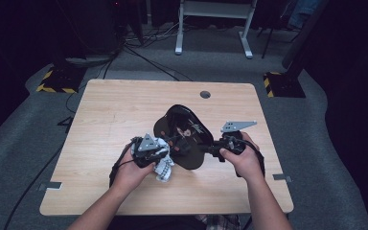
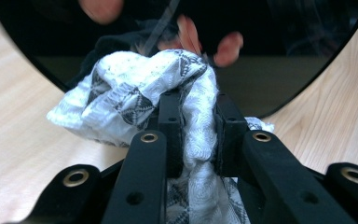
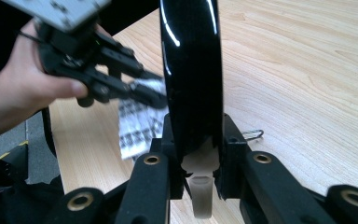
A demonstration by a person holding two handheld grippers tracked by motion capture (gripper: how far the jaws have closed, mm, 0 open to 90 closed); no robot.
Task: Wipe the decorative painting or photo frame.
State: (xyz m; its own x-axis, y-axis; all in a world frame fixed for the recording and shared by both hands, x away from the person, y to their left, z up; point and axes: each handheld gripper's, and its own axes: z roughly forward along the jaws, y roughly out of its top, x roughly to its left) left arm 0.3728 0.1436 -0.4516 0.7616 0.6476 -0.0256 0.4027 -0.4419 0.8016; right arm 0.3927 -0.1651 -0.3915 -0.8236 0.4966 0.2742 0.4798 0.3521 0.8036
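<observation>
A glossy black oval plate (image 1: 184, 127) is held up on its edge over the middle of the wooden table (image 1: 115, 110). My right gripper (image 1: 207, 151) is shut on its rim; in the right gripper view the plate (image 3: 191, 70) rises edge-on between the jaws of that gripper (image 3: 196, 140). My left gripper (image 1: 171, 149) is shut on a white patterned cloth (image 1: 164, 167). In the left gripper view the bunched cloth (image 2: 135, 88) between that gripper's jaws (image 2: 198, 121) lies against the plate's dark face (image 2: 270, 79), which reflects fingers. The left gripper (image 3: 144, 93) and cloth (image 3: 137, 121) meet the plate's left face.
A round cable hole (image 1: 205, 94) sits near the table's far edge. Small metal brackets (image 1: 51, 185) (image 1: 279, 177) stick out at the near corners. A white desk frame (image 1: 211, 14) and cables (image 1: 143, 52) lie on the grey floor beyond. A thin wire clip (image 3: 252, 134) lies on the wood.
</observation>
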